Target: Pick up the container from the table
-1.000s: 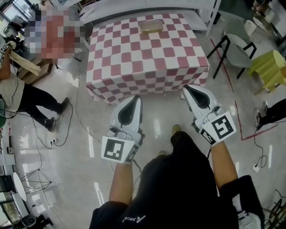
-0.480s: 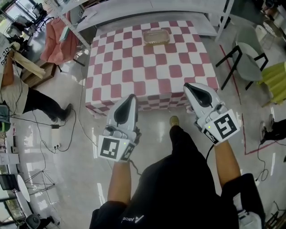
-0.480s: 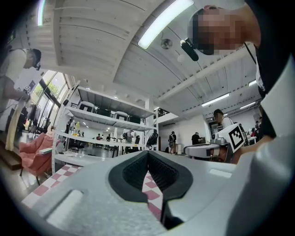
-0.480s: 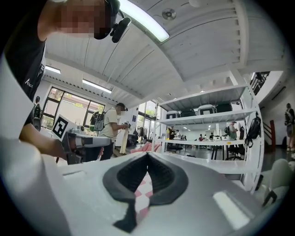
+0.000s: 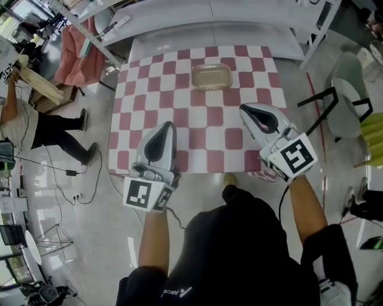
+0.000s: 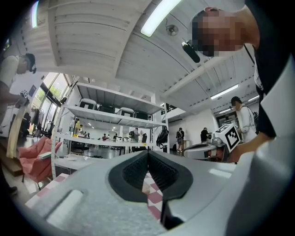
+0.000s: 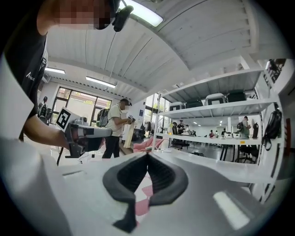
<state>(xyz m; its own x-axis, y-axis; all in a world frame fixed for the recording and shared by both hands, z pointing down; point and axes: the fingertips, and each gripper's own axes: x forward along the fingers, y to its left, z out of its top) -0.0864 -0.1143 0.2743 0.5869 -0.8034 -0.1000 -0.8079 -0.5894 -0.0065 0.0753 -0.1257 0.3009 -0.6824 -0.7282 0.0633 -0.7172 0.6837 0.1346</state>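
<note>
A clear, shallow rectangular container (image 5: pixel 211 77) sits on the far middle of a table covered with a red-and-white checked cloth (image 5: pixel 179 89). My left gripper (image 5: pixel 168 125) hovers over the table's near left part, shut, with nothing between its jaws. My right gripper (image 5: pixel 243 108) is over the near right part, also shut and empty, a little nearer the container. Both point level toward the far side. In the left gripper view the left gripper (image 6: pixel 148 153) has its pads meeting over checked cloth. In the right gripper view the right gripper (image 7: pixel 148 156) looks the same.
White shelving (image 5: pixel 209 12) runs behind the table. A pink cloth (image 5: pixel 76 54) hangs on a rack at the far left, next to a standing person (image 5: pixel 24 119). A grey chair (image 5: pixel 350 89) stands at the right. Cables (image 5: pixel 78 173) lie on the floor at the left.
The view has closed in on the table. Both grippers have gone from over the floor in front of it to over its near edge. Both stay shut.
</note>
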